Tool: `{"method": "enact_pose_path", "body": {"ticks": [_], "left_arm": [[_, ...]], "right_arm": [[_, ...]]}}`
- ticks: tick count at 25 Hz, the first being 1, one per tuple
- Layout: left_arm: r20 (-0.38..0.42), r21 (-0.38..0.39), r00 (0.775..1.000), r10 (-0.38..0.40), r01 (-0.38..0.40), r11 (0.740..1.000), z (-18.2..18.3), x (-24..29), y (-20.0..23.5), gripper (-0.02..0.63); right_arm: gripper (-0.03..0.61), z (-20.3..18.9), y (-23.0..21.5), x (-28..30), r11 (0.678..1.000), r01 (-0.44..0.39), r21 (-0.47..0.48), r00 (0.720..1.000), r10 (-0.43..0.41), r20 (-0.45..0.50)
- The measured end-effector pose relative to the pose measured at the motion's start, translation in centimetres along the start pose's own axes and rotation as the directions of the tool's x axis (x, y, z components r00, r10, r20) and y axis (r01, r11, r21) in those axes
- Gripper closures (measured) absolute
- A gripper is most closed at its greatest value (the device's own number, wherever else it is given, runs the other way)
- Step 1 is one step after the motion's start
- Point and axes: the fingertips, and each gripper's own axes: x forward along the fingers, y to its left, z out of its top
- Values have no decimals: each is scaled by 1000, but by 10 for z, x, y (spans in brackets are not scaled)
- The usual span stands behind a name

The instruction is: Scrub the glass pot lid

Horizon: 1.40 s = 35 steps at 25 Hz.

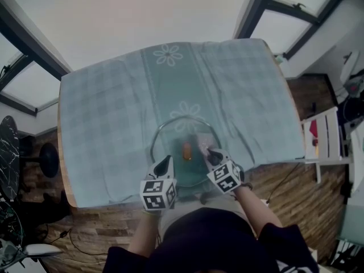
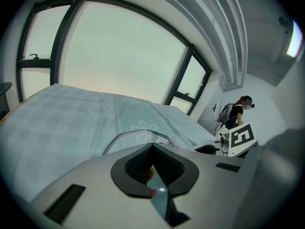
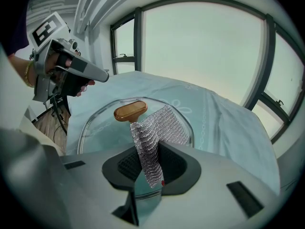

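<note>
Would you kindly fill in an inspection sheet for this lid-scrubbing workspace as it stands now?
Surface: table under a pale checked cloth with a flower print, slightly wrinkled.
Job's things: glass pot lid lies on the cloth near the person's edge, brown knob up; silvery mesh scrubber drapes onto it.
Clutter: nothing seen.
Grippers: right gripper shut on the mesh scrubber; left gripper shut beside the lid's rim, unclear whether it pinches it.
Cables: loose cable on the floor.
Surroundings: wood floor, large windows, white chair and black stool beside the table.
</note>
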Motion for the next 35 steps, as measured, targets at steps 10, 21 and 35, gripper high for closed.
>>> {"method": "enact_pose_path", "body": {"ticks": [10,21,35], "left_arm": [[-2,6,1000,-14,14,1000,-9,-14,2,618],[-10,12,999,-38,38,999,-19,-24,0,618],[-10,18,998,-55,55,998,-29,-43,7,618]], "right_arm": [[497,-12,18,-9,1000,14,16,1000,-14,-9],[497,-23,43,-17,1000,7,26,1000,-7,-18],[495,-33,78,-24,1000,-15,22,999,16,-31]]}}
